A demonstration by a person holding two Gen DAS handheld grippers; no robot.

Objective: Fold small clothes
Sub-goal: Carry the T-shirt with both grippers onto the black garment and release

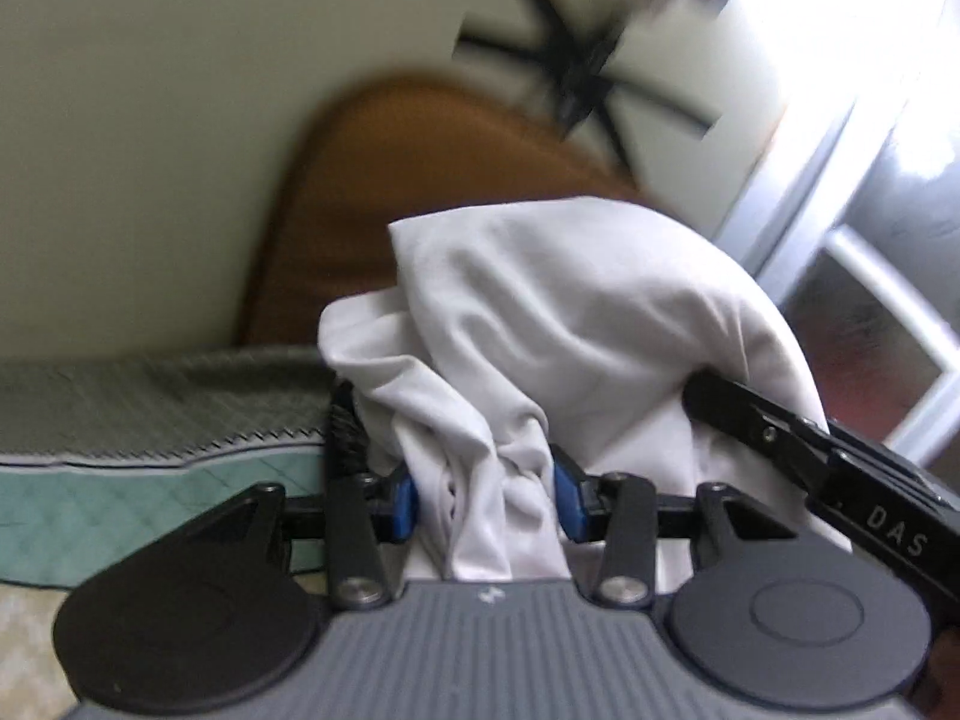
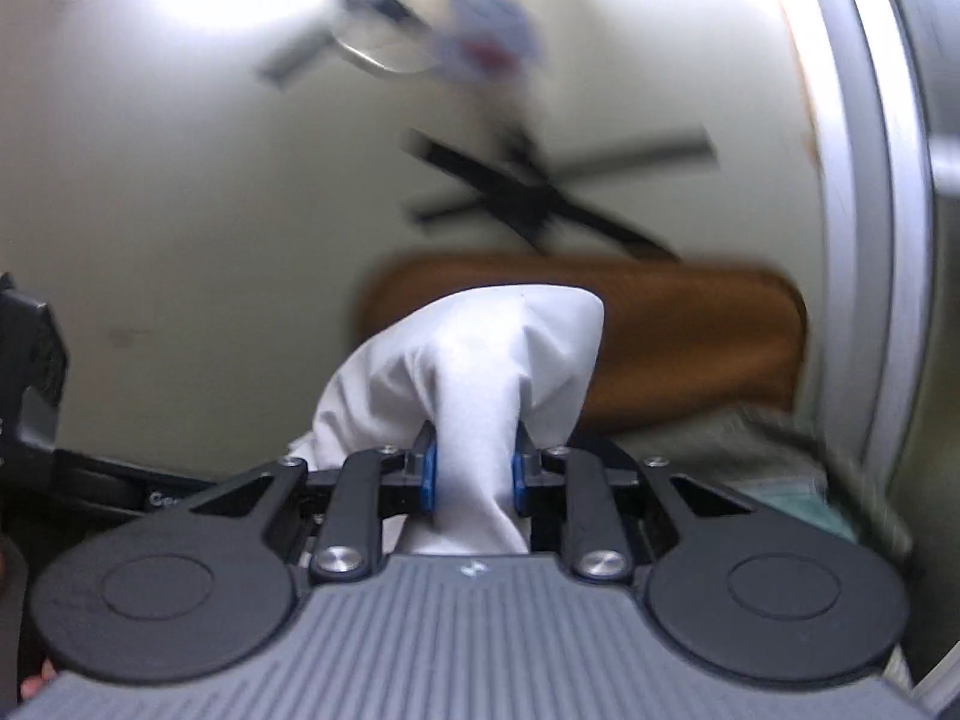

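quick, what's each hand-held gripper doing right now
Left hand-held gripper: closed on the white garment.
Right hand-held gripper: closed on the same white garment.

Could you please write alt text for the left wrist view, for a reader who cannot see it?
The left hand-held gripper pinches a bunched white garment between its blue pads. The right hand-held gripper reaches in from the right edge and meets the same cloth. Behind are a brown headboard, a quilted bed and a blurred ceiling fan.
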